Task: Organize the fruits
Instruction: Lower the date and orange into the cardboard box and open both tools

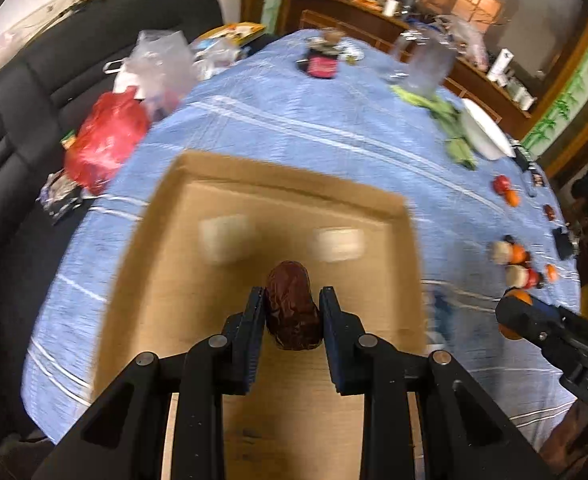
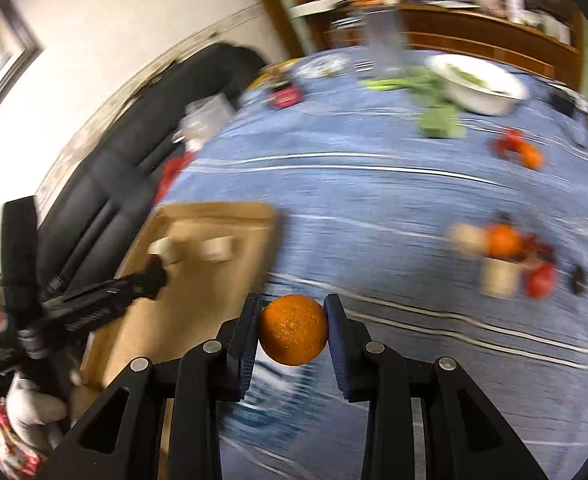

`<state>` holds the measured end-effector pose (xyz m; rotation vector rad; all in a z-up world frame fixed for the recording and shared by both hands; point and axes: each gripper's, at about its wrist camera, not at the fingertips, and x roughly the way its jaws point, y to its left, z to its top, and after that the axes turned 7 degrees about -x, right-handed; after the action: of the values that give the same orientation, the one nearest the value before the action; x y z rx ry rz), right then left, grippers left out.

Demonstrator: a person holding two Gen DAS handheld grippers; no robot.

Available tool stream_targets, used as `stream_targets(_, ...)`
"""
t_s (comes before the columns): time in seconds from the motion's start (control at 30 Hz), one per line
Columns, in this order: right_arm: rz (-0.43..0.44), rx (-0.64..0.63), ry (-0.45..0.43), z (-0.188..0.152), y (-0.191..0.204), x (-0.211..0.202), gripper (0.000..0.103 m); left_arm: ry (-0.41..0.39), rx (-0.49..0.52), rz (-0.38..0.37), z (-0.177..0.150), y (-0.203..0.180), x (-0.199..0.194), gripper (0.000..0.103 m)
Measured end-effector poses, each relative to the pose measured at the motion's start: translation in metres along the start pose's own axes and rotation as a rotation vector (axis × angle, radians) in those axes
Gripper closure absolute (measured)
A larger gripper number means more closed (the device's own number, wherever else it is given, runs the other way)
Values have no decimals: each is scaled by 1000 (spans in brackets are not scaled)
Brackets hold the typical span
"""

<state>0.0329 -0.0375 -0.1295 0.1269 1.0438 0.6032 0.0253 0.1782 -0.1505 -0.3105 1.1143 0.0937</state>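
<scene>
My left gripper [image 1: 292, 300] is shut on a wrinkled dark red date [image 1: 292, 312] and holds it above the shallow cardboard box [image 1: 154, 248]. My right gripper [image 2: 292, 312] is shut on an orange [image 2: 293, 330] above the blue cloth, just right of the box [image 2: 198, 304]. The right gripper also shows at the right edge of the left wrist view [image 1: 533, 320]. The left gripper shows over the box in the right wrist view [image 2: 150, 278]. More oranges and red fruits [image 1: 523, 268] lie at the right of the table.
Two pale blocks [image 1: 226, 238] lie inside the box. A white bowl [image 2: 477, 80] with greens, a clear container [image 1: 427, 66] and a dark jar [image 1: 319, 66] stand at the far side. Plastic bags [image 1: 106, 140] sit on the black sofa at the left.
</scene>
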Motion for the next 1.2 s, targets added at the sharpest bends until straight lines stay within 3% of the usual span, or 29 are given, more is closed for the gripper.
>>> stream_targets(0.27,-7,-133,105,12,65,84,68,65,-14,13,13,46,29,76)
stream_targets(0.63,-68,-140,159,11,62,115,66,81,-26,-43,22,48,37,73)
stream_targets(0.73,-71,-145,163,11,64,116,65,66,-44,-40,24,50,29,62)
stream_targets(0.9,-60,-133,133,11,65,96,57,25,-103,-33,29,58,9,52)
stream_targets(1.03,-52,-110,94,4,54,63,56,-1,-155,-37,26,53,-9,50)
stream_targets(1.2,-74,-55,45,-11,24,18,56,-17,-129,-50,13,18,-23,48)
